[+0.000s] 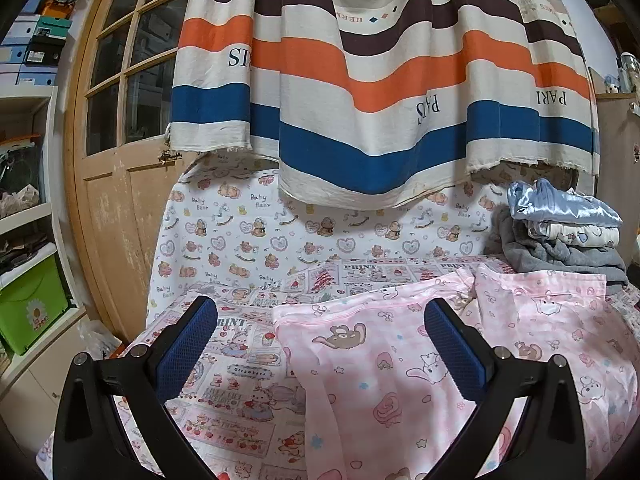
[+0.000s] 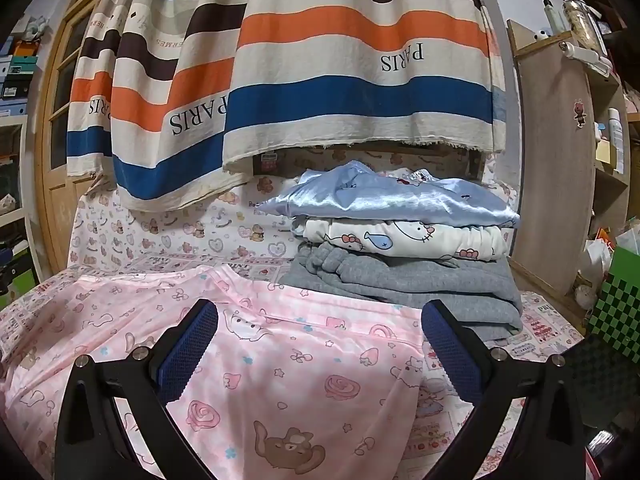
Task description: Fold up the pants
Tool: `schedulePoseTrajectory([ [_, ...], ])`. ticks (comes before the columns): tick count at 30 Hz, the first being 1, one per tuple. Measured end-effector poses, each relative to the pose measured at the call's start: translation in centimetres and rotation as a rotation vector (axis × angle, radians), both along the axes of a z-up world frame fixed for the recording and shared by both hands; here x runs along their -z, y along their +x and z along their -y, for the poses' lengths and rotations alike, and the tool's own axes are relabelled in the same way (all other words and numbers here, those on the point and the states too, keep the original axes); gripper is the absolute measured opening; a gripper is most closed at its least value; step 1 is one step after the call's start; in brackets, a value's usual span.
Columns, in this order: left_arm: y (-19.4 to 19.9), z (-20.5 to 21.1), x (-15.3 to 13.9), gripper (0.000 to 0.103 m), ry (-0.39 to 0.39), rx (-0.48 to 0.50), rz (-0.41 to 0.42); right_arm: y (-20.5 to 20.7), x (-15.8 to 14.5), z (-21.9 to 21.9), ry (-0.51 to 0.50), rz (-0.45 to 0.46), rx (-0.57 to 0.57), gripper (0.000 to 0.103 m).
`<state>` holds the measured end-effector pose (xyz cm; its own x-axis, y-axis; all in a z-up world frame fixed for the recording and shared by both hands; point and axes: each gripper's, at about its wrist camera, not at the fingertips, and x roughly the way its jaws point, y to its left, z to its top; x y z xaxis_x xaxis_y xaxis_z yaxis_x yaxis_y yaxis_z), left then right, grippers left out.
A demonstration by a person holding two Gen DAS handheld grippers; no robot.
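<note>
Pink cartoon-print pants [image 1: 384, 380] lie spread flat on the printed-sheet surface [image 1: 236, 396], lower center-right of frame. Left hand-held gripper [image 1: 320, 344] released, nothing between jaws. Right hand-held gripper [image 2: 320, 344] released, hovering over the pants. Folded clothes stack [image 2: 404, 248] center right.

ahead of my tongs: striped curtain [image 1: 380, 92] hanging over a bear-print sheet [image 1: 248, 236]. wooden glazed door [image 1: 120, 92] off to their left, with shelving [image 1: 28, 208] and a green bin [image 1: 30, 312]. wooden shelf unit [image 2: 560, 168] to their right.
</note>
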<state>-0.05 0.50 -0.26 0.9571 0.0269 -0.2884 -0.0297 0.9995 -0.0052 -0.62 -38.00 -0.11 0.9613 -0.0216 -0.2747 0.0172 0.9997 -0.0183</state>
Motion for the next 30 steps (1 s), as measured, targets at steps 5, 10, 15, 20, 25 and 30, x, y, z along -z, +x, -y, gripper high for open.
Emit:
schedulePoseTrajectory([
  [5,-0.2,0.27,-0.13,0.103,0.004,0.002,0.001,0.0,0.03,-0.02,0.003,0.001,0.0,0.102],
  [10,-0.2,0.35,-0.14,0.103,0.005,0.002,0.001,-0.11,0.05,0.02,0.003,0.001,-0.005,0.102],
  [15,-0.18,0.36,-0.14,0.103,0.005,0.001,0.001,-0.07,0.05,-0.01,0.002,0.001,-0.006,0.102],
  [20,-0.16,0.33,-0.14,0.103,0.004,-0.005,0.0,-0.05,0.06,-0.01,0.002,0.0,-0.007,0.102],
  [25,-0.17,0.17,-0.08,0.103,0.002,-0.004,0.0,-0.09,0.05,0.0,0.003,0.001,-0.006,0.102],
  [30,-0.16,0.19,-0.09,0.103,0.002,-0.005,0.0,-0.08,0.06,-0.02,0.003,0.0,-0.008,0.102],
])
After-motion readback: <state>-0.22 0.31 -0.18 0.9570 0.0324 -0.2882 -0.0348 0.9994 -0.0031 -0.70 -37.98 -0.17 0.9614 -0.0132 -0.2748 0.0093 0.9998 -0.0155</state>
